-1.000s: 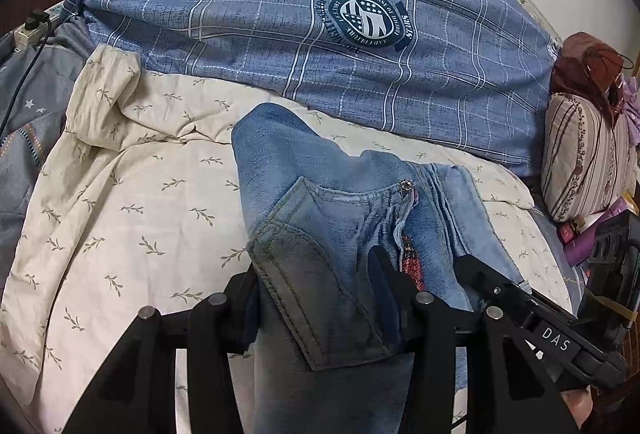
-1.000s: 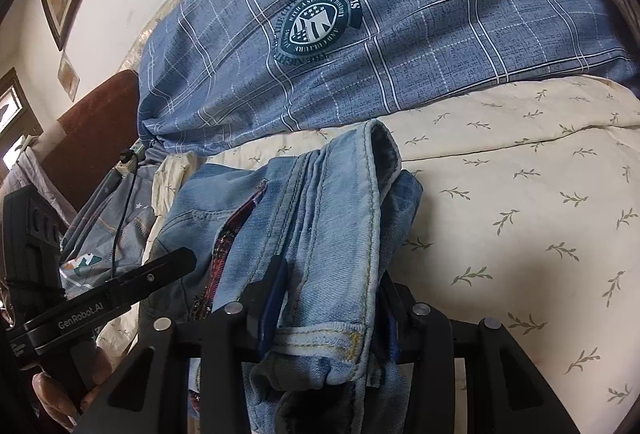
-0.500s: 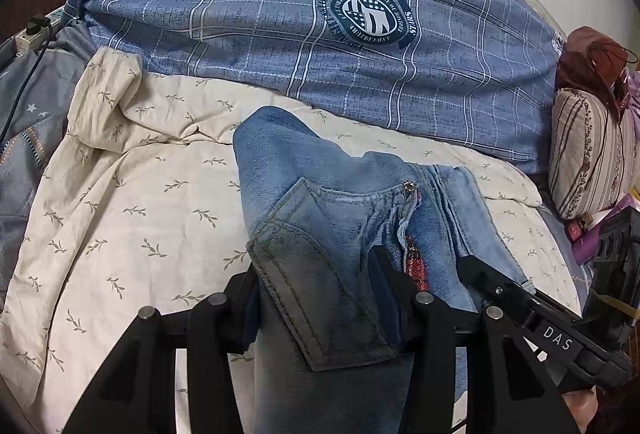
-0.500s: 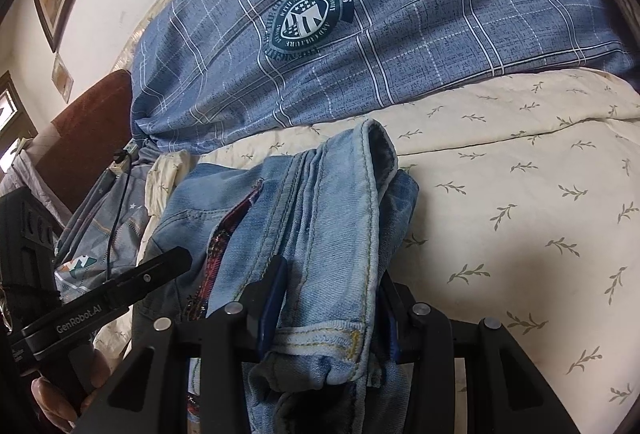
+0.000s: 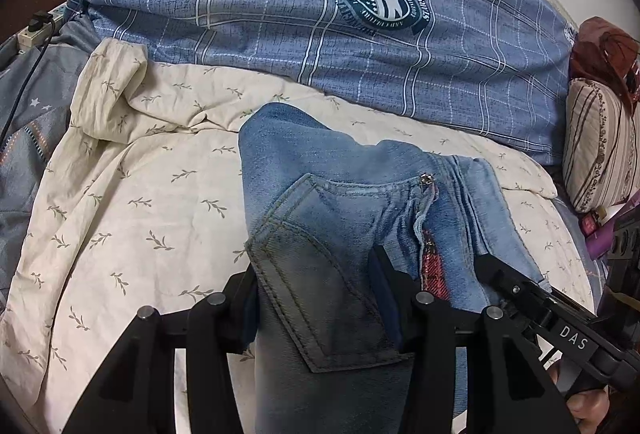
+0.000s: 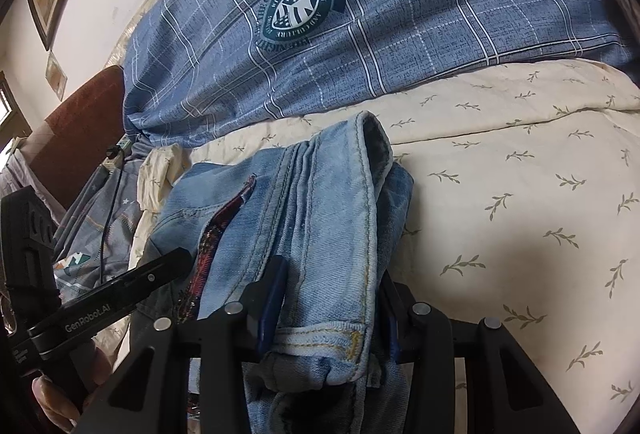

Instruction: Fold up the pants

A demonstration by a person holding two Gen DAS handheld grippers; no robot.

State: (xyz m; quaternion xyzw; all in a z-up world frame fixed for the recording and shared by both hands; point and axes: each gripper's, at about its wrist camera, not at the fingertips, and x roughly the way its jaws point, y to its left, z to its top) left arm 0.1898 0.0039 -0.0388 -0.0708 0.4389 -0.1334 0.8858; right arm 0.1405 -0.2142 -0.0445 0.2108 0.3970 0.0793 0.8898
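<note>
1. So, the jeans [image 5: 340, 234] are bunched on the cream sheet [image 5: 140, 213], near edge of the bed, with a big blue plaid quilt [image 5: 280, 13] piled on the far side.
2. Left gripper [image 5: 320, 294] is partly closed and pinching the denim right at the back pocket [image 5: 316, 274]; both pads press into the cloth.
3. Right gripper [image 6: 328, 302] is the same deal, clamped on the bunched waistband [image 6: 320, 338], with folded denim sticking up between its fingers.
4. The two grippers sit just beside each other, so each one shows in the other's view.
5. A striped pillow [image 5: 600, 145] is off at the right, and a power strip [image 5: 36, 29] lies far left.
</note>
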